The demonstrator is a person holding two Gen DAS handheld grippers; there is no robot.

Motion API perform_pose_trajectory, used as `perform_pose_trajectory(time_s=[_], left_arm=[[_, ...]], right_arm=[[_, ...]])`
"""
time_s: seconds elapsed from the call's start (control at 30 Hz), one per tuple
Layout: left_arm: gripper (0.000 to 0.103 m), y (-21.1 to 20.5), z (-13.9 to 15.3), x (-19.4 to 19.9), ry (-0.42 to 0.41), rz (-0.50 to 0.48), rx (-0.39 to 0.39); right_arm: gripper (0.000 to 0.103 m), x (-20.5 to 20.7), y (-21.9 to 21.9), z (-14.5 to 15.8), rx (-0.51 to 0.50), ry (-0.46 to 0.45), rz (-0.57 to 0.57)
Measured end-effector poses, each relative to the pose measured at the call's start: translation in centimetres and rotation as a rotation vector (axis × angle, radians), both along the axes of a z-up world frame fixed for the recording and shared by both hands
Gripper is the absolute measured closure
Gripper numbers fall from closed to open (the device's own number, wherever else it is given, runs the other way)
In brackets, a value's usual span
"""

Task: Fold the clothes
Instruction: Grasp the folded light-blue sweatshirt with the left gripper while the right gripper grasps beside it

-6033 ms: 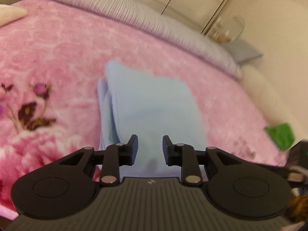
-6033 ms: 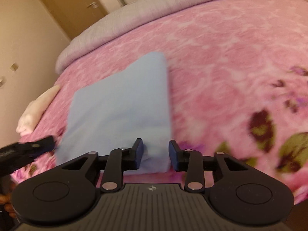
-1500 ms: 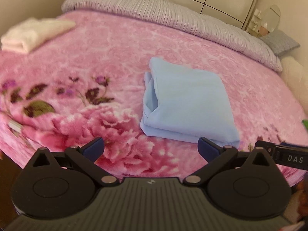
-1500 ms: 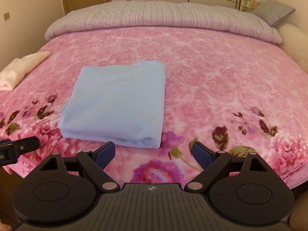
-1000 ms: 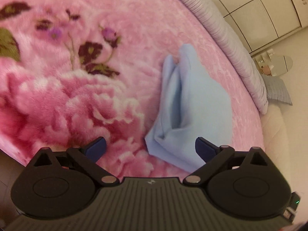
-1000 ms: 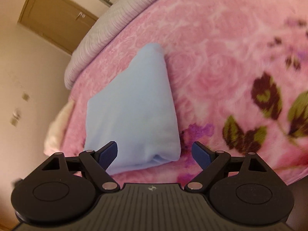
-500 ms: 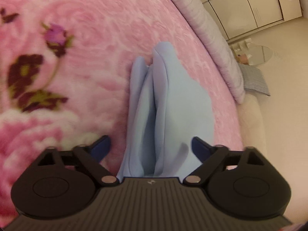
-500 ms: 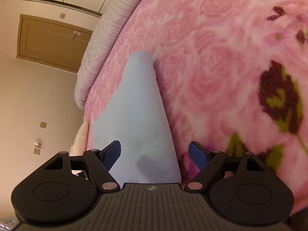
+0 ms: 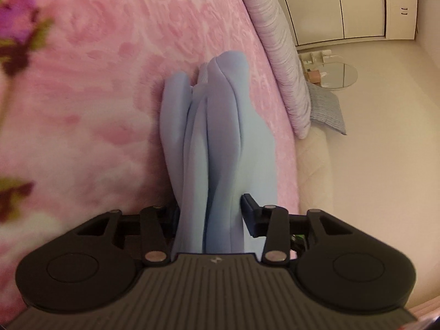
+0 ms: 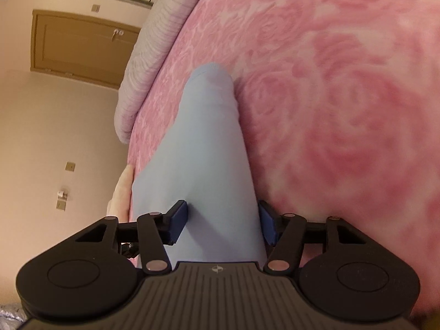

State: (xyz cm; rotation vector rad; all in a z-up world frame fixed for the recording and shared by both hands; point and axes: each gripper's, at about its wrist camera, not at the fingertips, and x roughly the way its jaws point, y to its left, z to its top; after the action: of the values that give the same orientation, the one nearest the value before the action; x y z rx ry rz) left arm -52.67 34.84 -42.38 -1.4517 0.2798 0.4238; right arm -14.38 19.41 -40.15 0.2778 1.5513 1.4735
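Left wrist view: my left tool [image 9: 209,214] is at the near edge of the folded blue garment [image 9: 220,137], which lies on the pink floral bedspread [image 9: 96,82].
Left tool state: jaws closing with the stacked layers between them; the right-hand pad [image 9: 249,211] looks to touch the cloth, the other is hidden behind it, so I cannot tell if the clench is firm.
Layers seen: several folded plies stand side by side at this edge, loose and slightly splayed.
Background, left: a grey striped bolster [image 9: 277,55] along the bed's far side, cupboards and a round mirror beyond.
Right wrist view: my right tool [image 10: 223,225] straddles the garment's [image 10: 209,165] smooth folded edge on the same bedspread [image 10: 343,96].
Right tool state: jaws closing around the cloth; the blue pads [image 10: 180,220] stand just beside the fabric, not visibly pinching it.
Background, right: a wooden door [image 10: 79,49] and a pale folded item [image 10: 121,192] near the bed's edge.
Progress: I judge the garment already folded into a compact rectangle; what remains is gripping both near corners, then either a last fold or lifting it away.
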Motion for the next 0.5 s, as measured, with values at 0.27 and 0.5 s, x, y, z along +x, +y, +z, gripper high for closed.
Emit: perform_pose_trajectory(time_s=[0.27,0.5], left_arm=[[0.087,2.8,-0.6,1.7,0.015,-0.049,-0.072],[0.090,3.4,5.3,1.0,0.088,-0.016,-0.119]], right_arm=[[0.075,0.1,2.9,-0.6,-0.052,0.035,0.028],[0.082,-0.8,4.0,5.1,-0.162,0.047,0.036]])
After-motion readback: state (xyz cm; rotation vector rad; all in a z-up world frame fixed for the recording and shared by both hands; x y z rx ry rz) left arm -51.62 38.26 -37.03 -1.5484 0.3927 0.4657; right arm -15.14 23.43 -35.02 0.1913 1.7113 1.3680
